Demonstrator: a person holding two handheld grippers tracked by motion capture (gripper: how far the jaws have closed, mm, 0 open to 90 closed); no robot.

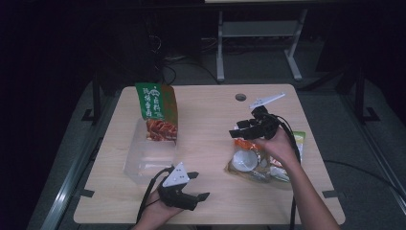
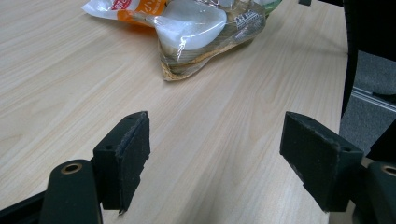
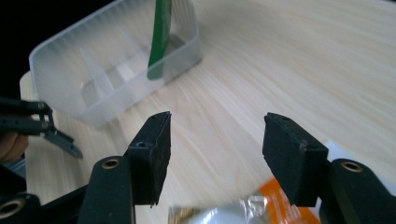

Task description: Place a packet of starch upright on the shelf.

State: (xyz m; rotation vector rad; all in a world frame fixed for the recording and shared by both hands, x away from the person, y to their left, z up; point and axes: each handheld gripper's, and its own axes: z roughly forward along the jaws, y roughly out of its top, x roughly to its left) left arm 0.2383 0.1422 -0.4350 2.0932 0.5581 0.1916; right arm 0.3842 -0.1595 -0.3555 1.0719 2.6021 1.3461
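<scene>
Two grippers work the table in the high view: your right gripper [image 1: 238, 131] hovers open just above the clear snack packet [image 1: 249, 163], nothing between its jaws, while your left gripper [image 1: 197, 186] rests open near the front edge, beside the clear plastic bin [image 1: 143, 163] holding a green bag [image 1: 157, 112]. Your left gripper view shows wide, empty jaws and the packet [image 2: 196, 32] lying ahead on the wood. Your right gripper view shows parted jaws, the packet [image 3: 243, 211] just beneath them and the bin [image 3: 93, 79] beyond.
</scene>
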